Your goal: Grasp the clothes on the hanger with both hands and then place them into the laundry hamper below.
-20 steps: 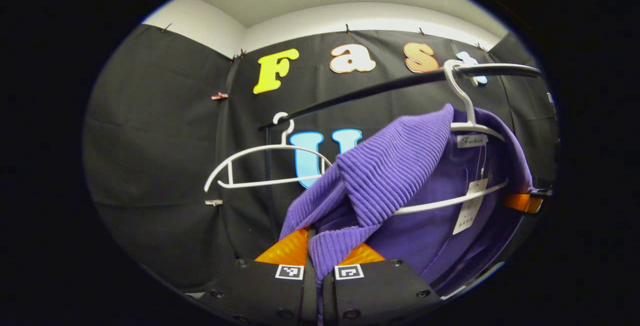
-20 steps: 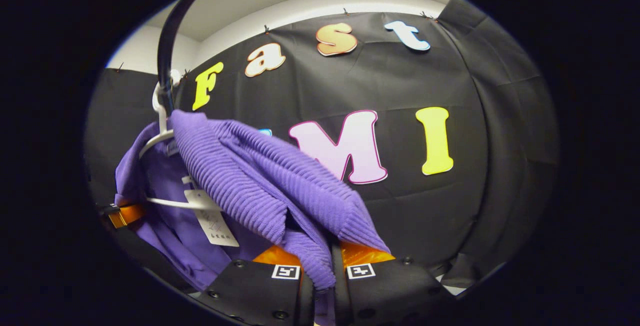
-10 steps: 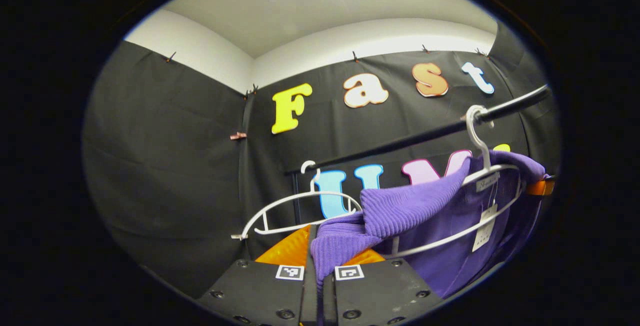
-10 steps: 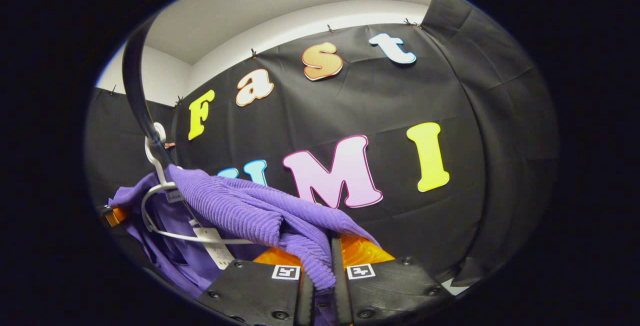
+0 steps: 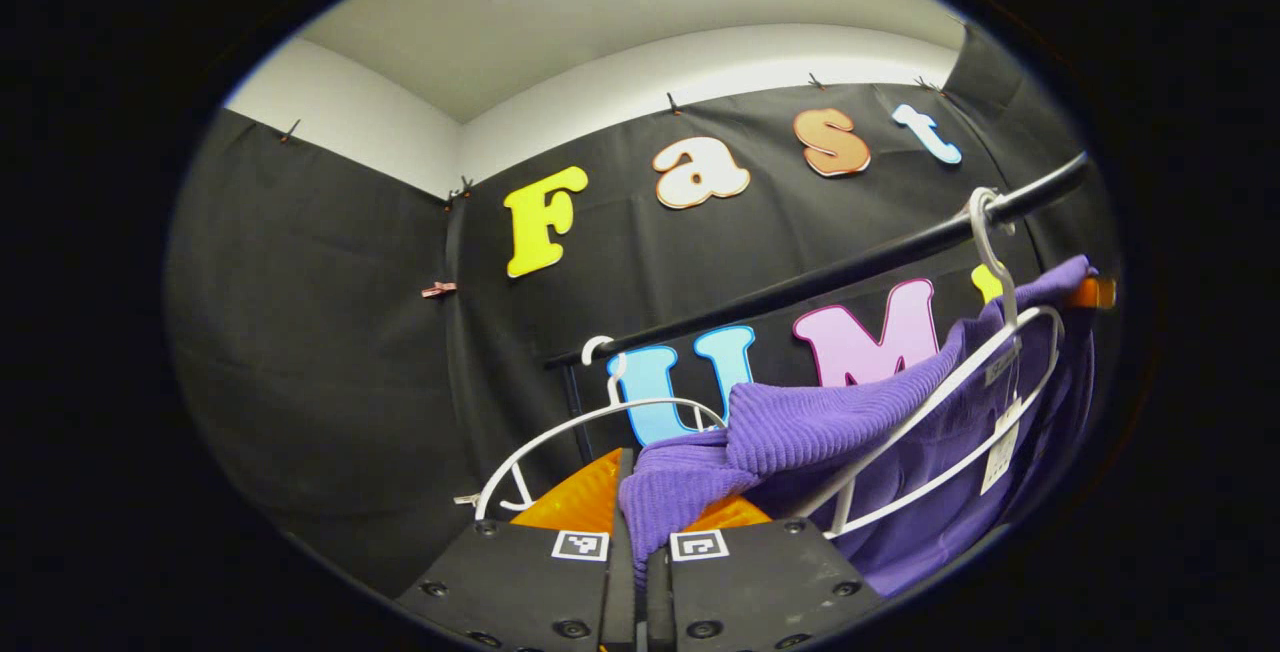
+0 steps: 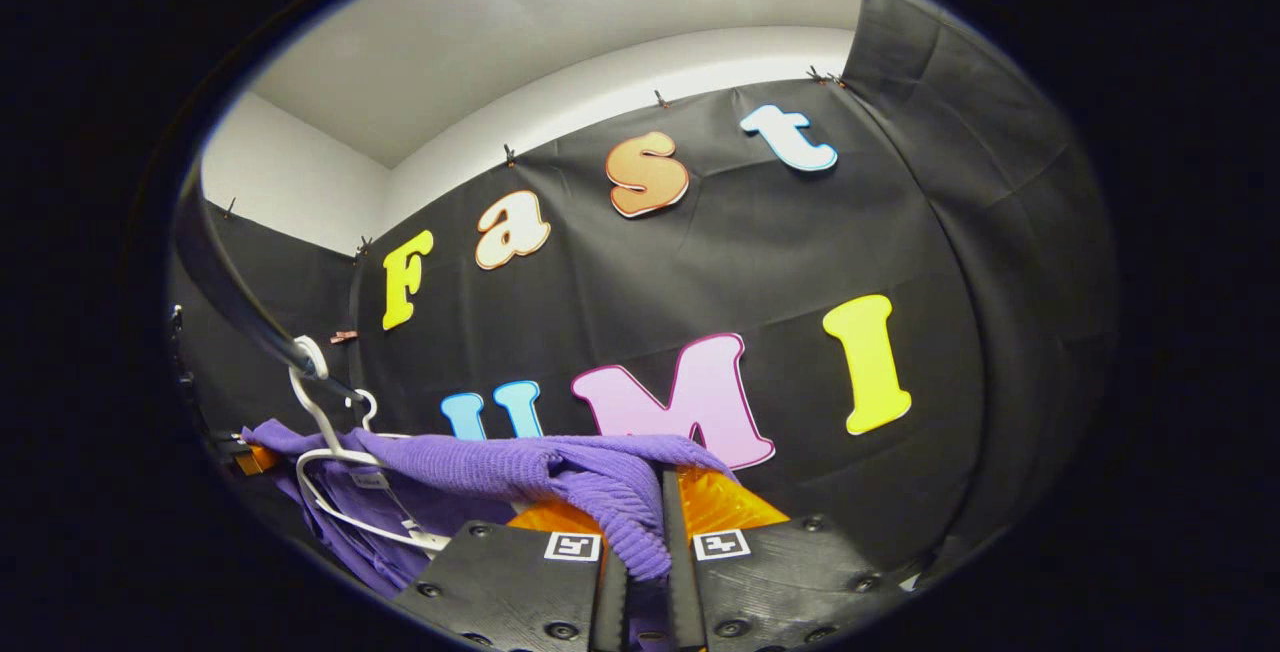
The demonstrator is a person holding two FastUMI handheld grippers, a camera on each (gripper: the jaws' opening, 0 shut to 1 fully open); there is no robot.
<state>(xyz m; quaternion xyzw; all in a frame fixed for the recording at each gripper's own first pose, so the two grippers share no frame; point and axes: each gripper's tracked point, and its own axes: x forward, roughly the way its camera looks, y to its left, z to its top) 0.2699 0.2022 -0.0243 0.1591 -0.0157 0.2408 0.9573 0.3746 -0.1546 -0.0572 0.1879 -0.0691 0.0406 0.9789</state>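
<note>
Both claws are pinched tight on the purple knit top (image 5: 800,427), one shoulder each. The left gripper (image 5: 635,522) has a fold of ribbed cloth squeezed between its closed fingers; the right gripper (image 6: 645,522) has the same kind of bite on the other shoulder.

Landmark is the black rail (image 5: 850,267). The top sits below the rail, draped over the white hanger (image 5: 985,352), whose hook is over the rail. Its shoulders are pulled up about level with the hanger arms, and the body with its paper tag (image 5: 998,447) hangs under the hanger. In the left gripper view the far gripper shows at the top's far shoulder.

Step in hand looks like lifting the shoulders clear of the hanger. To do it well, I'd raise both sides evenly so each shoulder seam clears the hanger arm tips. Then draw the cloth off toward the holder before going down, and don't drag the hook along the rail. The knit stretches, so a lopsided pull could snag the neck on the hook.

An empty white hanger (image 5: 590,427) hangs further along the rail on its left end. Behind the rail is black cloth wall (image 5: 330,332), with white wall and ceiling (image 5: 600,2) above. I see no hamper or floor here.
</note>
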